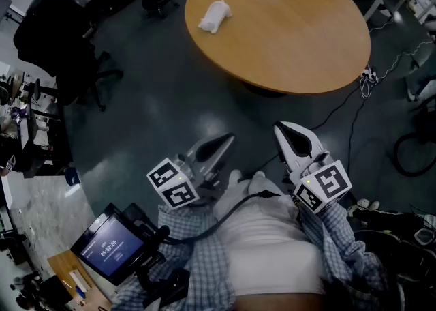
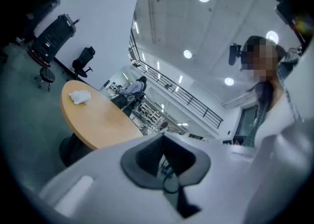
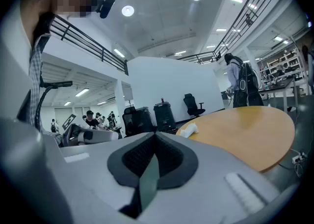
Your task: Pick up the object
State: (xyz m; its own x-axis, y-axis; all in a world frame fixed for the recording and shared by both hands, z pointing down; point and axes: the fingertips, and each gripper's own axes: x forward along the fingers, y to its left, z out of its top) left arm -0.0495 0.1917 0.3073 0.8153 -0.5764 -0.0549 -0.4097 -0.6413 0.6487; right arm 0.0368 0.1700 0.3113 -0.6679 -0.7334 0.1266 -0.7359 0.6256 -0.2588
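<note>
White crumpled object (image 1: 215,16) lies near the edge of the round wooden table (image 1: 300,37). Left gripper (image 1: 221,143) and right gripper (image 1: 289,134) — jaws pressed together, nothing between them — are well apart from the table.

left tongs (image 1: 227,139) closed, right tongs (image 1: 283,128) closed

Small white object (image 1: 215,16) on counter (image 1: 293,37): too small to identify; counter's far rim cut off by head view's top edge.
</note>
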